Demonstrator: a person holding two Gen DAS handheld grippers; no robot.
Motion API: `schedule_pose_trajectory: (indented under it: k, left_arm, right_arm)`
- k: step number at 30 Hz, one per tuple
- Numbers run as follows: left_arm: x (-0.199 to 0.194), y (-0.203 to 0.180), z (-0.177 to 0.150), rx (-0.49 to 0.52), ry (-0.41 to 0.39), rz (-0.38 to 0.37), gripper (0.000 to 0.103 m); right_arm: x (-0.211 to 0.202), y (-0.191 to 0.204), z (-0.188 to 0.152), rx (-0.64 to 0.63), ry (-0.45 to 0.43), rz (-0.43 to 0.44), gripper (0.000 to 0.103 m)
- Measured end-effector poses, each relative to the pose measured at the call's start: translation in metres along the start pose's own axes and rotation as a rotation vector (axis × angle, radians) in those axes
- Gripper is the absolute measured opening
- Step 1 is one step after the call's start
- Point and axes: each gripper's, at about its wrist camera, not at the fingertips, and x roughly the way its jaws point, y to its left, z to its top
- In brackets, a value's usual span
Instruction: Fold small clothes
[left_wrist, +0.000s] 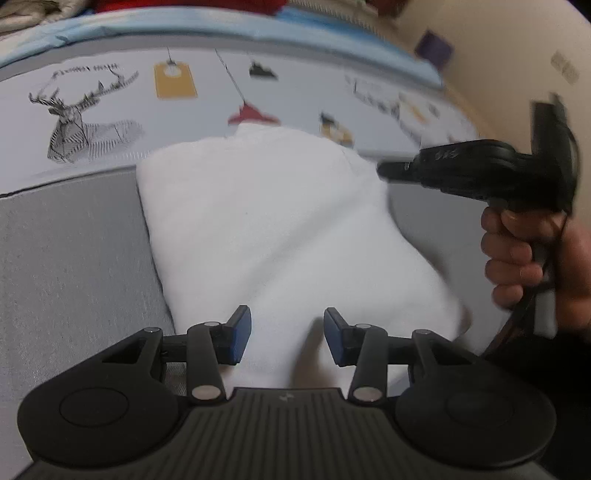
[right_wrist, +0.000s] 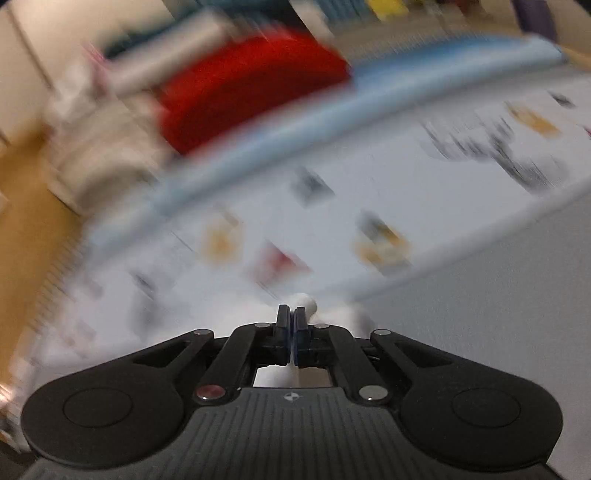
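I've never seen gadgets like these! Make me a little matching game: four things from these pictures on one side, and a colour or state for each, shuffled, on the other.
Things:
1. left gripper
2. right gripper
3. folded garment
4. deer drawing

Colour or state:
A. printed in black lines on the pale sheet
B. white, lying on the grey surface
C. fingers spread apart, nothing between them
D. fingers pressed together on a bit of white cloth

Pairs: 1-C, 2-D, 3-B, 4-A
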Motion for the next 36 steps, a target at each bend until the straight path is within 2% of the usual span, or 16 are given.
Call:
schedule_pose_trajectory:
  k: [2, 4, 7, 10, 13, 16, 17, 18, 21, 23, 27, 31, 32, 33, 35, 36]
  left_arm:
    - [0.004, -0.003, -0.002, 0.044, 0.022, 0.015, 0.048]
    - [-0.002, 0.000, -0.001, 0.036, 0.008, -0.005, 0.048]
    - [-0.013, 0.018, 0.002, -0.050, -0.040, -0.005, 0.048]
    - [-0.019, 0.034, 0.006, -0.121, -0.065, 0.032, 0.048]
    - [-0.019, 0.042, 0.009, -0.191, -0.083, 0.082, 0.069]
    - [-0.015, 0.044, 0.011, -0.236, -0.070, 0.100, 0.075]
    - [-0.013, 0.044, 0.011, -0.249, -0.057, 0.102, 0.075]
    - [-0.010, 0.044, 0.011, -0.264, -0.047, 0.108, 0.075]
    - [-0.006, 0.044, 0.010, -0.292, -0.037, 0.096, 0.075]
    - [-0.001, 0.043, 0.009, -0.293, -0.018, 0.074, 0.075]
    - [0.019, 0.039, 0.003, -0.257, 0.100, 0.084, 0.079]
    - [0.016, 0.038, 0.005, -0.242, 0.095, 0.093, 0.078]
    - [0.014, 0.040, 0.007, -0.257, 0.079, 0.083, 0.078]
    - [0.012, 0.042, 0.009, -0.274, 0.060, 0.079, 0.078]
    - [0.010, 0.048, 0.013, -0.314, 0.032, 0.079, 0.078]
    - [0.012, 0.050, 0.015, -0.337, 0.024, 0.078, 0.078]
  right_arm:
    - [0.010, -0.008, -0.004, -0.022, 0.060, -0.125, 0.002]
    - [0.001, -0.013, 0.000, -0.019, 0.023, -0.117, 0.004]
    - [-0.017, -0.024, -0.001, 0.039, 0.056, 0.065, 0.008]
    - [-0.030, -0.022, -0.013, -0.021, 0.165, 0.213, 0.027]
    - [-0.032, -0.013, -0.032, -0.149, 0.311, 0.254, 0.038]
    - [-0.036, -0.006, -0.057, -0.316, 0.403, 0.224, 0.034]
    - [-0.042, -0.006, -0.061, -0.349, 0.404, 0.233, 0.012]
    - [-0.047, -0.007, -0.062, -0.357, 0.403, 0.259, 0.008]
    - [-0.067, -0.018, -0.060, -0.309, 0.377, 0.378, 0.007]
    - [-0.071, -0.023, -0.063, -0.315, 0.403, 0.402, 0.007]
    - [-0.046, -0.031, -0.082, -0.418, 0.547, 0.160, 0.007]
    - [-0.055, -0.030, -0.062, -0.358, 0.462, 0.205, 0.014]
    - [-0.062, -0.028, -0.055, -0.333, 0.423, 0.238, 0.023]
    - [-0.067, -0.028, -0.047, -0.298, 0.377, 0.274, 0.040]
    - [-0.067, -0.031, -0.032, -0.218, 0.303, 0.280, 0.056]
    - [-0.062, -0.032, -0.025, -0.170, 0.276, 0.271, 0.057]
